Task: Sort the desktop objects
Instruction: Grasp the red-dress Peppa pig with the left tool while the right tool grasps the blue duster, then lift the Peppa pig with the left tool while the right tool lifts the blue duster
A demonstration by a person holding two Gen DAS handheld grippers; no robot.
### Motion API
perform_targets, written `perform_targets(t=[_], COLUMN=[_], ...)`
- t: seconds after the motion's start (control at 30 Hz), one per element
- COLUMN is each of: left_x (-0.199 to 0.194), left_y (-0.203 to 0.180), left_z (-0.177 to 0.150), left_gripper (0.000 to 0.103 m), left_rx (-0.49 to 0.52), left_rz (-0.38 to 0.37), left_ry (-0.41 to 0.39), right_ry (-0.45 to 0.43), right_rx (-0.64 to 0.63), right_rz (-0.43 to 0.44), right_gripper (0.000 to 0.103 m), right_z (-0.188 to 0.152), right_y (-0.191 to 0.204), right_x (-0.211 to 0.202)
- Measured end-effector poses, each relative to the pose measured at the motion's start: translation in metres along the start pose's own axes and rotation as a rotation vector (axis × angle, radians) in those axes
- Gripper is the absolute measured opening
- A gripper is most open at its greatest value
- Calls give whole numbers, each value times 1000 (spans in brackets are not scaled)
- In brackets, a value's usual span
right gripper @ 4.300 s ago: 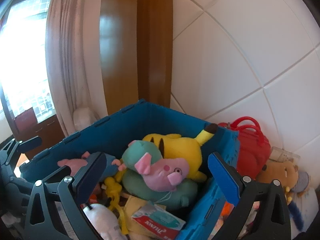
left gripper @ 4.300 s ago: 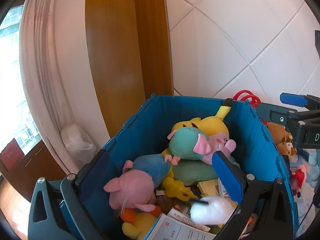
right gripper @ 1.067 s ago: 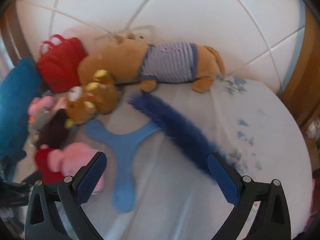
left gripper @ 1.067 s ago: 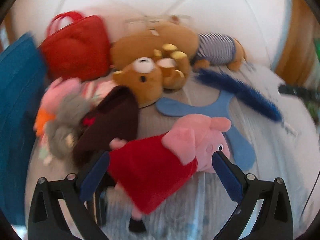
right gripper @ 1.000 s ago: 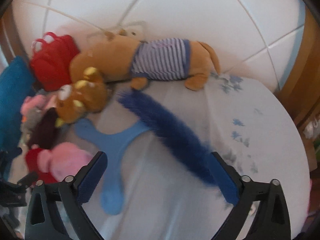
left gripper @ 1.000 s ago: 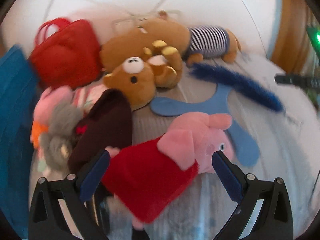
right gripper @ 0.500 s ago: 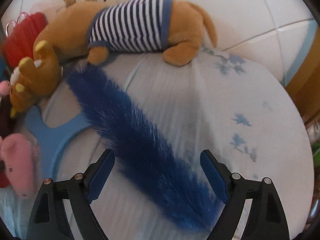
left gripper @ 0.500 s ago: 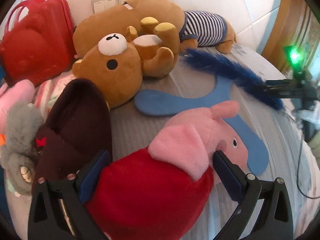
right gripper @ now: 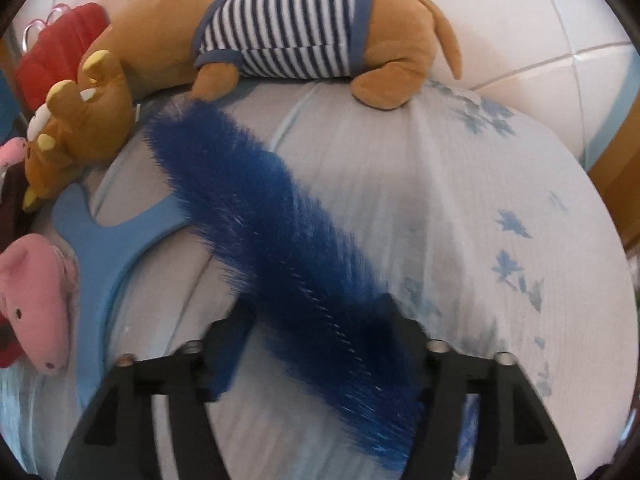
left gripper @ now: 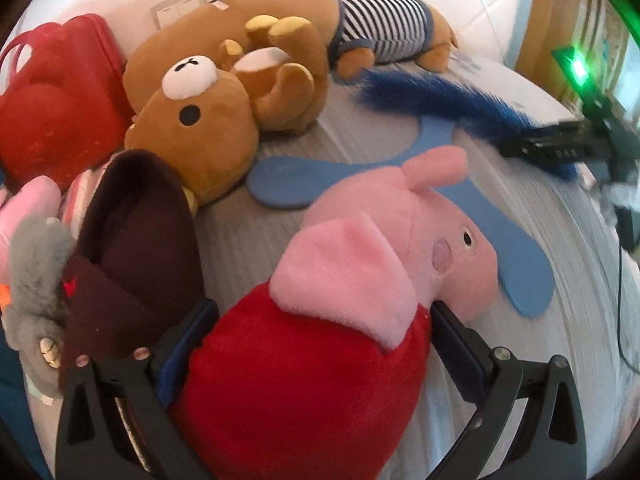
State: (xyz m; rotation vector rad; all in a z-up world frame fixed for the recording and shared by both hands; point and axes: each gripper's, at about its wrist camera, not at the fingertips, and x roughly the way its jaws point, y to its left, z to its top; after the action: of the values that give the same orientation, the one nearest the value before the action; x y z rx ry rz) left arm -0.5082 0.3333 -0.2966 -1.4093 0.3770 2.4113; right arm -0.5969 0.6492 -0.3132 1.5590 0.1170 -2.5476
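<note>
My right gripper point(right gripper: 320, 354) closes around the long blue furry tail point(right gripper: 280, 256), running diagonally away leftward; my left gripper point(left gripper: 320, 344) straddles the pink pig plush in red point(left gripper: 340, 320), its grip unclear.

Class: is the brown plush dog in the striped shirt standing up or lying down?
Lying down: the brown plush dog stretches lengthwise against the white wall.

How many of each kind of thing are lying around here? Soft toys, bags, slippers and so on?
Soft toys: 3 – pink pig in a red dress, brown bear, brown dog in a striped shirt
Red handbags: 1
Dark maroon slippers: 1
Blue furry tails: 1
Flat blue shapes: 1
Total: 7, leaving out the unclear pink and grey fluff at the left edge.
</note>
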Motion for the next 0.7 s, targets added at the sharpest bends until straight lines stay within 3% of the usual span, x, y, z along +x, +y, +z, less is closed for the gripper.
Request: perform_targets(t=[0.07, 0.13, 0.17, 0.2, 0.33, 0.7], left_x=[4, 15, 19, 16, -11, -116], left_y=[-7, -14, -14, -11, 3, 7], left_z=[-5, -13, -14, -13, -8, -4], left_gripper=[103, 98, 93, 86, 79, 80], left_rx=[43, 64, 53, 19, -130, -242], left_rz=[42, 161, 198, 198, 147, 120], left_ry=[23, 36, 34, 19, -46, -199], right_ry=[1, -22, -41, -56, -62, -186], right_rx=[-8, 7, 15, 20, 4, 18], right_rz=[-32, -34, -39, -39, -18, 88], right_gripper=[95, 91, 70, 37, 34, 29], right_z=[1, 0, 0, 1, 1, -6], right_y=[2, 0, -1, -2, 0, 31], right_x=[6, 5, 2, -2, -18, -121])
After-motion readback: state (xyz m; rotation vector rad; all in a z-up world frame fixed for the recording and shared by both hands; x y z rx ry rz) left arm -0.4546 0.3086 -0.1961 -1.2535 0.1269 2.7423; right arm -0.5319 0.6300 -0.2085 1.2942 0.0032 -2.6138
